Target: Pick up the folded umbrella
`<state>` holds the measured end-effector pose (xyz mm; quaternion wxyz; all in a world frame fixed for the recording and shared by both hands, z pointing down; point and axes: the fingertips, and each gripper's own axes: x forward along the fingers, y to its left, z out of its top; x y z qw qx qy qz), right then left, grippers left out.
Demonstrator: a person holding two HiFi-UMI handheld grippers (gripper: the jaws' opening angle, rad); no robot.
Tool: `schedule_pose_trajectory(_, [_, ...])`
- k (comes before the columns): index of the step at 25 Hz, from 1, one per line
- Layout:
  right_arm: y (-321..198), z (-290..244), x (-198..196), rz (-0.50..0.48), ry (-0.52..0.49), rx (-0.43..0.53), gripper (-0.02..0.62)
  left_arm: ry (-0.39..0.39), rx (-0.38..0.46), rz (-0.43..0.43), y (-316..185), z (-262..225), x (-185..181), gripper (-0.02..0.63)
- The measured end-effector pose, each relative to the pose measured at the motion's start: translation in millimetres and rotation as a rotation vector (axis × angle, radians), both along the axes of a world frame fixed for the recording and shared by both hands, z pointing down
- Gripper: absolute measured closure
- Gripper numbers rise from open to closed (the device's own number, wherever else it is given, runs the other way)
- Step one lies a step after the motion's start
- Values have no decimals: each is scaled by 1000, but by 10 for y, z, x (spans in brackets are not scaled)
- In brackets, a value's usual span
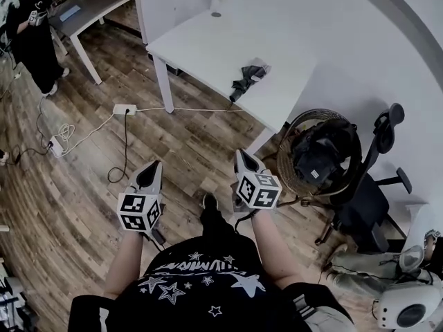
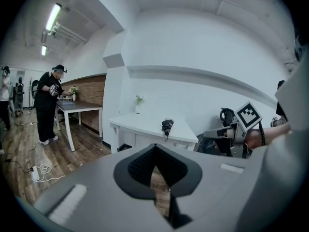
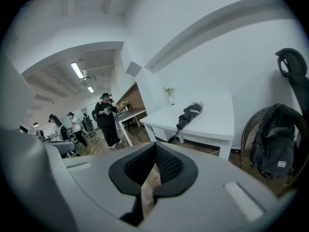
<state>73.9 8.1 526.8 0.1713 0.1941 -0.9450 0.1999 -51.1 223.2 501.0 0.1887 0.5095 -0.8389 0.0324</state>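
Open office, going by white tabletop (image 1: 201,43), swivel chair (image 1: 363,203) at right, power strip (image 1: 124,108) cabled across wood floor (image 1: 83,185), ceiling strip lights (image 2: 52,17).

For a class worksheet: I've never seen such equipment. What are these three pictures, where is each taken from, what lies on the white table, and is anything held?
No robot: a person holds a two-jawed tool in each hand, the left tool and the right tool; the patterned cubes are part of them. The head view comes from a camera on the person's head, looking down. The other two come from cameras riding on each tool, looking along its jaws. On the white table are a folded dark umbrella and a small vase. Both tools are shut and empty, short of the table; the umbrella is untouched.
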Motion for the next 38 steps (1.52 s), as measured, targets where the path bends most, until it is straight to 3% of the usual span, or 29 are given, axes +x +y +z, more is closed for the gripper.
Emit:
schedule_pose_trajectory(8, [-843,-21,-479,3,-8,-30,578,-22,-4,2,-826,-119,-415,603])
schedule_pose_trajectory(18, [-1582,40,-858,-13,-11,-47,578,-26,-7,-35,-1500,-108,-845,603])
schedule_pose_trajectory(29, [-1980,141,-1152,-12,-4,-89,578,-6,-9,-60,-1821,-53,-1218,603])
schedule_pose_trajectory(38, [-2377,338,-1357,107,45,-85,578,15,-22,88,-2462,119,-1657,603])
